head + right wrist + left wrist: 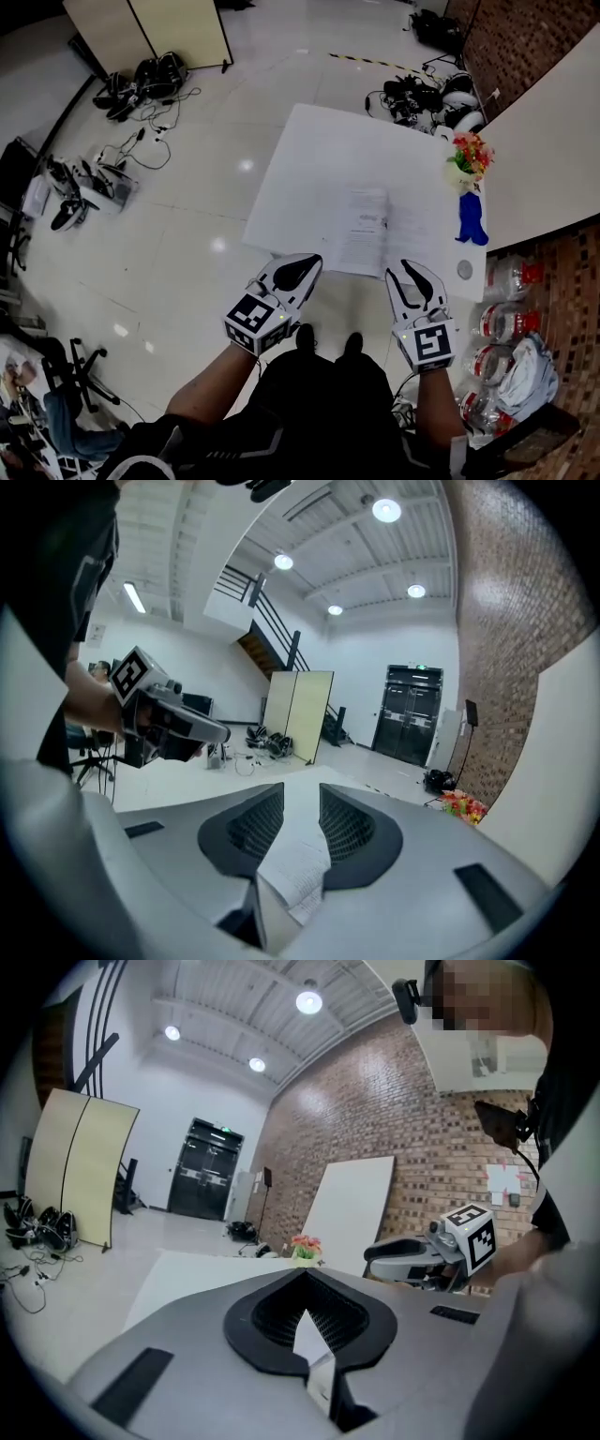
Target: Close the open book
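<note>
The left claw (309,262), shut, and the right claw (409,270), parted and empty, are hovering low-centre by the open book (370,230) lying mid-frame on the white counter (309,159), so sliding a jaw under one outer edge is looking wisest.

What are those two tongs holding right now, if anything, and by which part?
Nothing is held. The right tongs stand apart, and a page of the open white paper book shows between them, unpinched. The left tongs are shut and empty.

The worktop (319,159) is bare beyond the book (370,230); flowers (472,153) and a blue object (472,222) stand at its right edge.
</note>
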Available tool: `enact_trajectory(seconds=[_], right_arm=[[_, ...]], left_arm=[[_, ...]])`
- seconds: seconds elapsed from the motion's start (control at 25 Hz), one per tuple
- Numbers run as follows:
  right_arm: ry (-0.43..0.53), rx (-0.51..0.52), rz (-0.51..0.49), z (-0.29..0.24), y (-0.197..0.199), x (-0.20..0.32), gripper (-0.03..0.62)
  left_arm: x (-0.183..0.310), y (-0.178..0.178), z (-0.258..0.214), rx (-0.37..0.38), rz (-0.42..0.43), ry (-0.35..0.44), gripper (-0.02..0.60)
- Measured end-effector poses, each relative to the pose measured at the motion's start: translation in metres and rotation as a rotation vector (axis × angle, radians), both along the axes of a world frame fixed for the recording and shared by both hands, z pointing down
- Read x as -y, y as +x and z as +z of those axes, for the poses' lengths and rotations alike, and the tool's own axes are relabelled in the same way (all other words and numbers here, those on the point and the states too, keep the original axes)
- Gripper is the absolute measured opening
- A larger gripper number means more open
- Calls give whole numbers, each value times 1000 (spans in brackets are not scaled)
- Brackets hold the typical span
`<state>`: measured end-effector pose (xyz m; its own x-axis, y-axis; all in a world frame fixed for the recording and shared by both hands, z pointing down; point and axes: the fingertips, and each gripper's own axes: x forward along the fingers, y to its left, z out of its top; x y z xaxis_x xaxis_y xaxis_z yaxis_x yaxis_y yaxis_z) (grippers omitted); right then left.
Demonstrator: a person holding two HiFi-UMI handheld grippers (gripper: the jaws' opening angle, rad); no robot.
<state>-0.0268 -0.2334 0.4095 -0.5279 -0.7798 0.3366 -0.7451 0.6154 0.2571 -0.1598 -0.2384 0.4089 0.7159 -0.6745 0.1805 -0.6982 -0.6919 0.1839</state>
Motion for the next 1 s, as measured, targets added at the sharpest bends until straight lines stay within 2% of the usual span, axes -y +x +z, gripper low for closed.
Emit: enact_trajectory(seconds=[0.16, 0.28, 0.6, 0.68, 1.0], right_arm=[[-81, -91, -42, 45, -2, 16, 92], [-131, -163, -87, 75, -5, 25, 103], [-130, -511, -318, 170, -15, 22, 103], [-134, -583, -346, 192, -13, 20, 103], [-129, -672, -338, 225, -6, 25, 103]], left_arm=[[14, 4, 37, -21, -12, -95, -5], [21, 6, 63, 15, -33, -130, -5], [24, 18, 134, 88, -68, -245, -5], [20, 19, 147, 99, -74, -279, -5], [8, 23, 173, 115, -76, -332, -5]])
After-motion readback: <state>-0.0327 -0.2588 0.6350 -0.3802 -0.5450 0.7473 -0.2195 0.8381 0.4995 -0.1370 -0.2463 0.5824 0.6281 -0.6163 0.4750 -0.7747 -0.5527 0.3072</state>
